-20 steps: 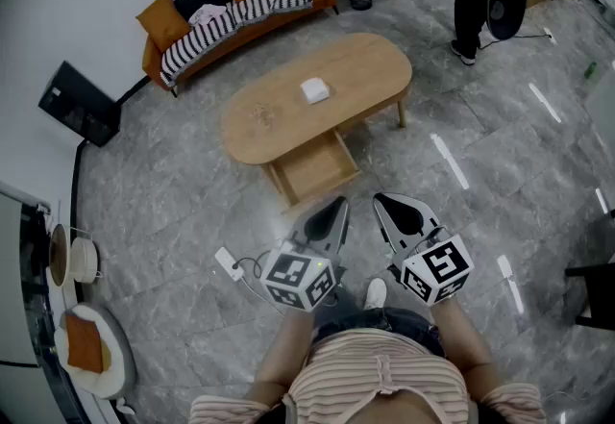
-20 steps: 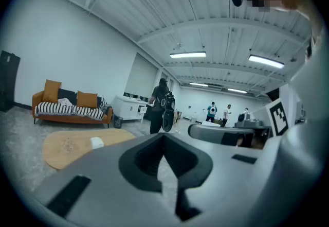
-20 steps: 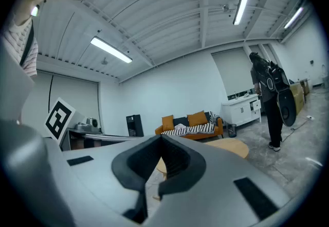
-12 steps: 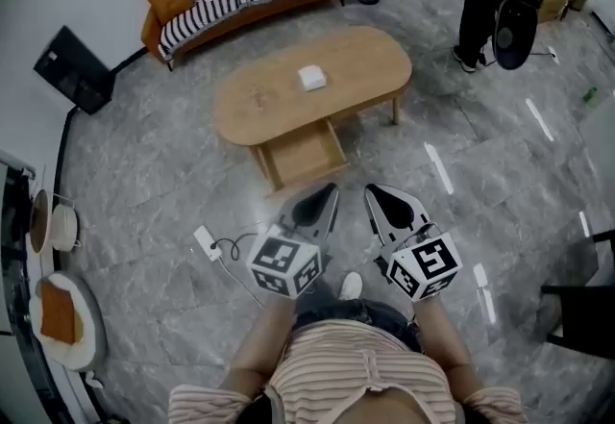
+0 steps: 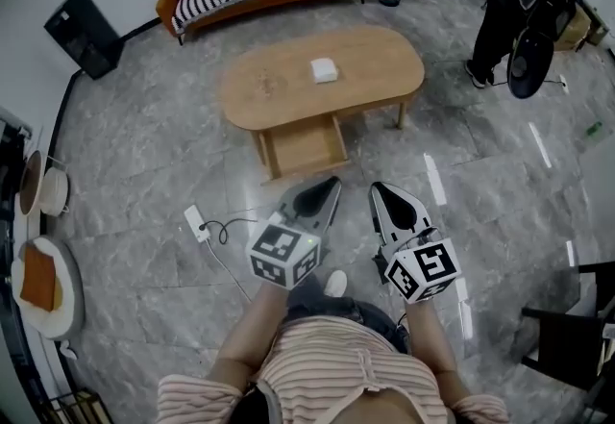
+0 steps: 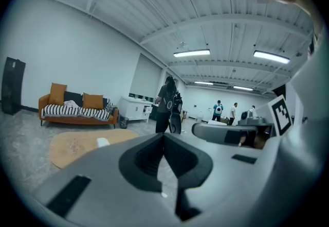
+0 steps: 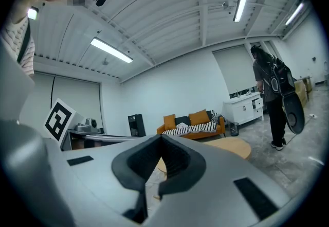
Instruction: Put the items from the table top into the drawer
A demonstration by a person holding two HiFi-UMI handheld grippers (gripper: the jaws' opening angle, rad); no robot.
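White box [image 5: 324, 69], head view: where does it lie from the claws?
— Straight ahead and well apart, on the oval coffee table [image 5: 279, 105], whose long axis runs across the view. The open drawer [image 5: 306, 145] sits under the near edge, between box and claws. The left gripper [image 5: 332, 184] lines up with the box slightly better than the right gripper [image 5: 378, 191] (neither is really nearer).
— Left gripper view?
— Jaws pressed together on nothing. The table [image 6: 72, 149] lies low and left of them, with the box [image 6: 103, 142] on it.
— Right gripper view?
— Jaws together too, empty. The table [image 7: 234, 147] shows right of them; I cannot make out the box there.
— Count?
— One box, squarish, so no long axis to mind. One table, one drawer, two grippers. A faint mark left of the box is too unclear to count.
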